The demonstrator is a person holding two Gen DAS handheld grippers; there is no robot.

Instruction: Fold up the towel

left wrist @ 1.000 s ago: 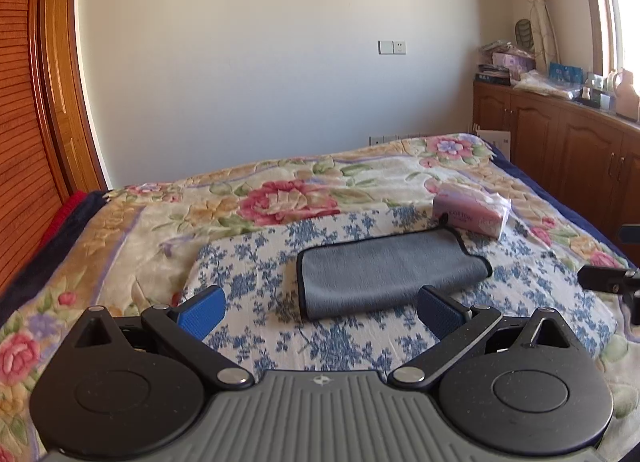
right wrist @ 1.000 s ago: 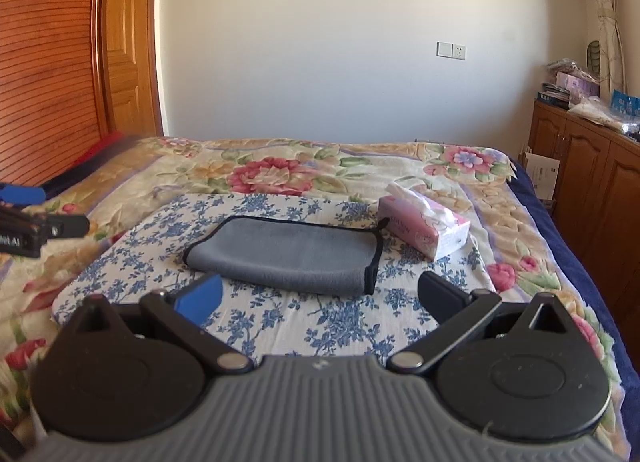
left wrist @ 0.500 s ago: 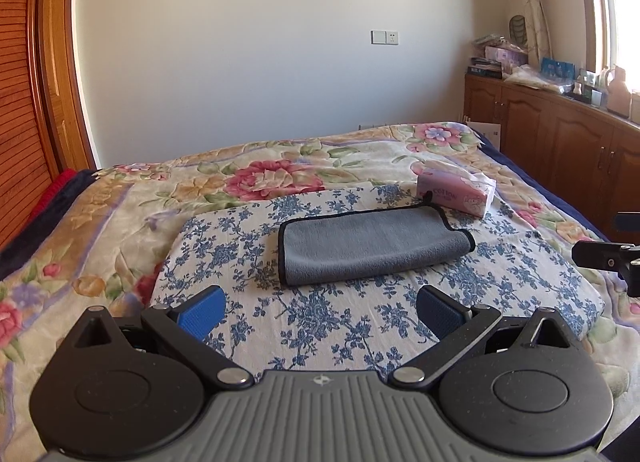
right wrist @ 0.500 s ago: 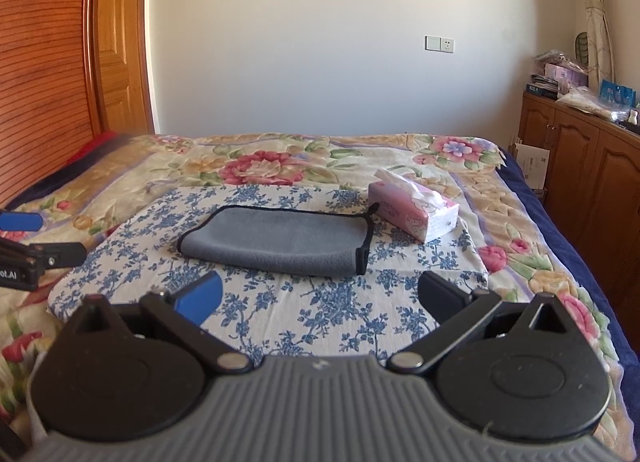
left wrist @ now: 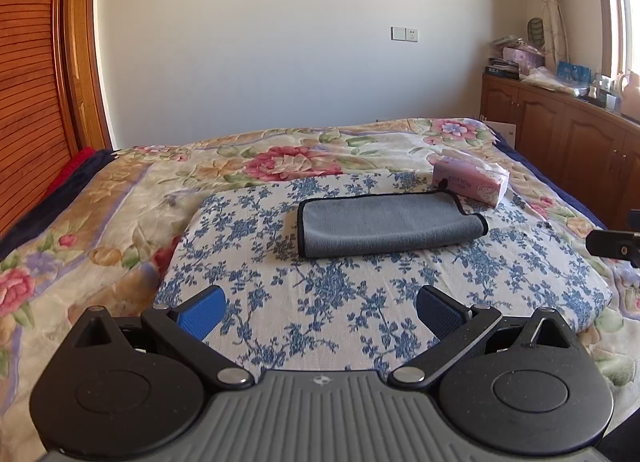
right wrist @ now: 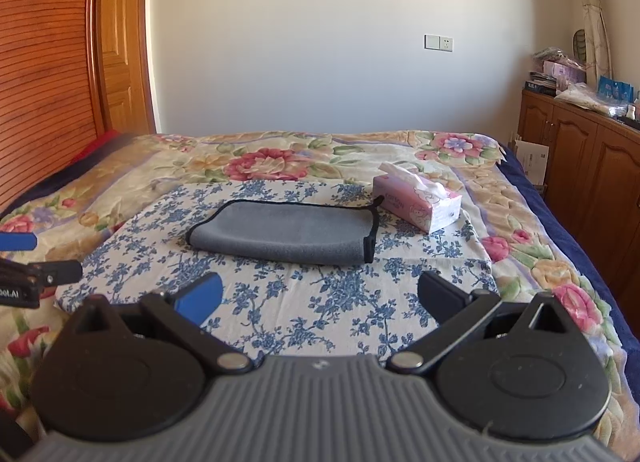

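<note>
A grey towel (left wrist: pixel 384 224) with black trim lies folded on a blue-flowered cloth (left wrist: pixel 360 294) on the bed; it also shows in the right wrist view (right wrist: pixel 288 232). My left gripper (left wrist: pixel 320 312) is open and empty, held back from the towel over the near part of the cloth. My right gripper (right wrist: pixel 320 298) is open and empty, also short of the towel. Each gripper's tip shows at the edge of the other's view.
A pink tissue box (left wrist: pixel 470 180) sits just right of the towel's far corner, also in the right wrist view (right wrist: pixel 418 204). Wooden cabinets (left wrist: pixel 568 150) with clutter line the right wall. A wooden door (right wrist: pixel 120 54) stands at the left. The floral bedspread (right wrist: pixel 256 158) covers the bed.
Both grippers have drawn back from the towel and risen a little, so the towel looks smaller and farther away. The towel has not moved. Both grippers stay open.
</note>
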